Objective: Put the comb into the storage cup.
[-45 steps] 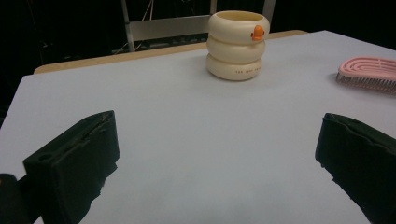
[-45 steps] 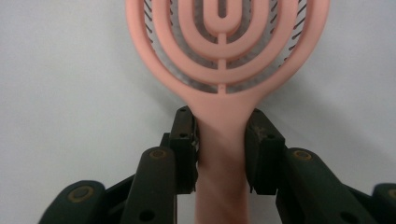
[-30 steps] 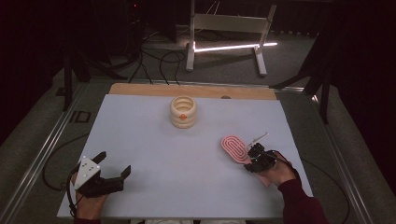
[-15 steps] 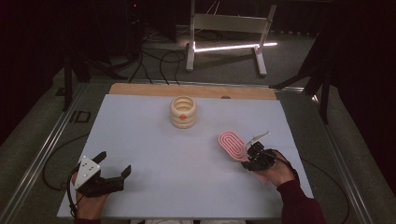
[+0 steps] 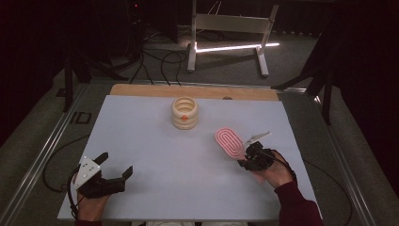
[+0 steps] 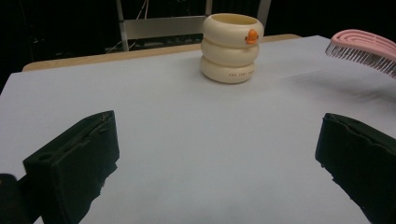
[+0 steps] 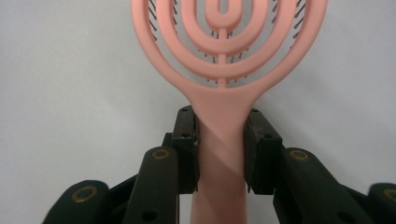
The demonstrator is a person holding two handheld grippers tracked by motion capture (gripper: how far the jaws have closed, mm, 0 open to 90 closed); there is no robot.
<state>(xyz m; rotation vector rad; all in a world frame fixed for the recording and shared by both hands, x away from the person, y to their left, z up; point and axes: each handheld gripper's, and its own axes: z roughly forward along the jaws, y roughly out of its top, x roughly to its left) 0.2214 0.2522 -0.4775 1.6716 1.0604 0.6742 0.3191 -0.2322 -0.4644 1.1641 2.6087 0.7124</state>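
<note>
1. High view: left gripper (image 5: 113, 175) rests at the near left of the table (image 5: 155, 141), jaws wide, nothing between them.
2. Right gripper (image 5: 248, 157) clamps the pink hairbrush (image 5: 230, 142) by its handle, head raised off the table.
3. Farther back stands a cream ringed cup (image 5: 184, 113).

Dark room, metal stand (image 5: 226, 35) behind

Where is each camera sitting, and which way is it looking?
High view: above the person's side, looking forward and down on the table; both forearms show, with left hand-held gripper and right hand-held gripper.
Left gripper view: rides the left hand-held gripper, low, looking across the table between its open jaws.
Right gripper view: looks along jaws clamped on the pink hairbrush.
Shared: high and left gripper views both show the cream ringed cup and the hairbrush.
</note>
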